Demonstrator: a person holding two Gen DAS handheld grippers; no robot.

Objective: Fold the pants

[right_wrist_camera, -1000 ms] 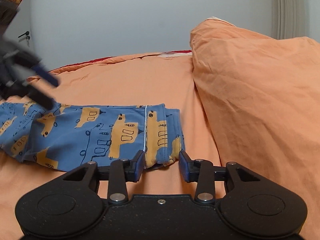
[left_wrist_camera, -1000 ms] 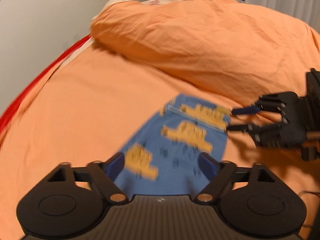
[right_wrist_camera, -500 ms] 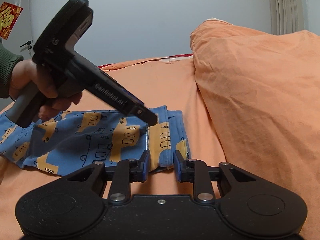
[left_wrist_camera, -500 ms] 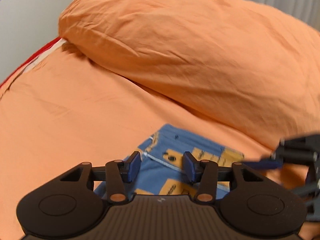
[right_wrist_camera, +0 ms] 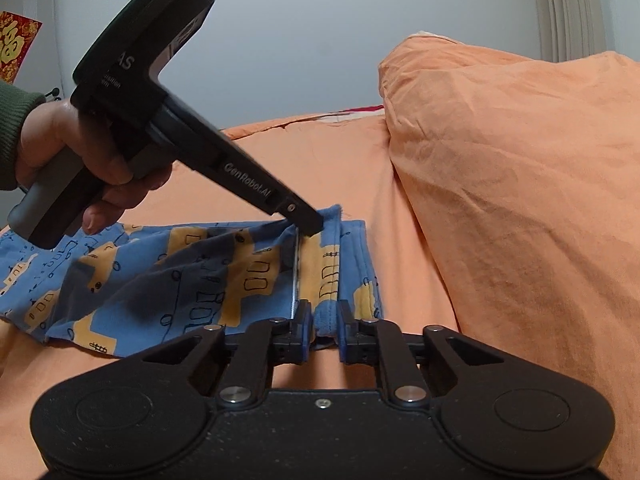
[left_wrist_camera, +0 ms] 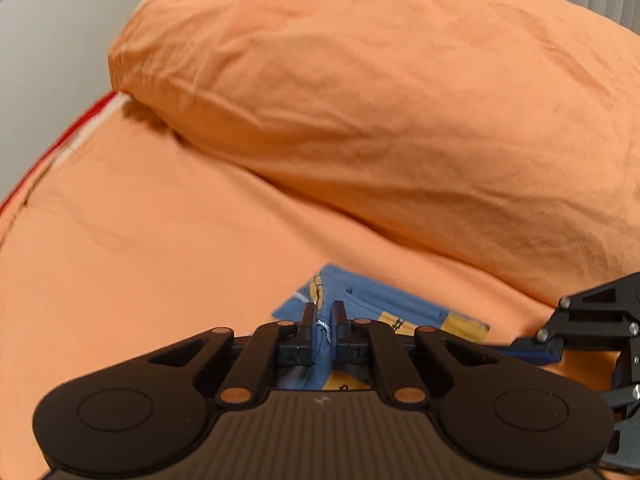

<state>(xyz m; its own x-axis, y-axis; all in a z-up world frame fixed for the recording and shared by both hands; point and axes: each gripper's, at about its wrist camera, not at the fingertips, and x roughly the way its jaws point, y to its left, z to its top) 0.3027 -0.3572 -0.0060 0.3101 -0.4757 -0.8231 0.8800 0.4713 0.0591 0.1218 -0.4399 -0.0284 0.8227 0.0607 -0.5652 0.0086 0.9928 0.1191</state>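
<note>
Blue pants (right_wrist_camera: 208, 276) with orange truck prints lie flat on the orange bed sheet (right_wrist_camera: 340, 160), waistband end toward the duvet. In the left wrist view the pants (left_wrist_camera: 384, 300) show just past the fingers. My left gripper (left_wrist_camera: 324, 320) is shut on the far corner of the waistband; it also shows in the right wrist view (right_wrist_camera: 316, 226), tilted down onto the cloth. My right gripper (right_wrist_camera: 323, 322) is shut on the near edge of the waistband; it also shows at the right edge of the left wrist view (left_wrist_camera: 560, 344).
A bulky orange duvet (left_wrist_camera: 400, 120) is heaped just beyond the waistband, right of the pants in the right wrist view (right_wrist_camera: 520, 200). A pale wall (right_wrist_camera: 320, 32) and the bed's red edge (left_wrist_camera: 60, 144) lie behind. Flat sheet stretches to the left.
Both grippers have closed onto the waistband end of the pants. The left gripper moved from the pant legs across to the waistband's far corner and pinched it.
</note>
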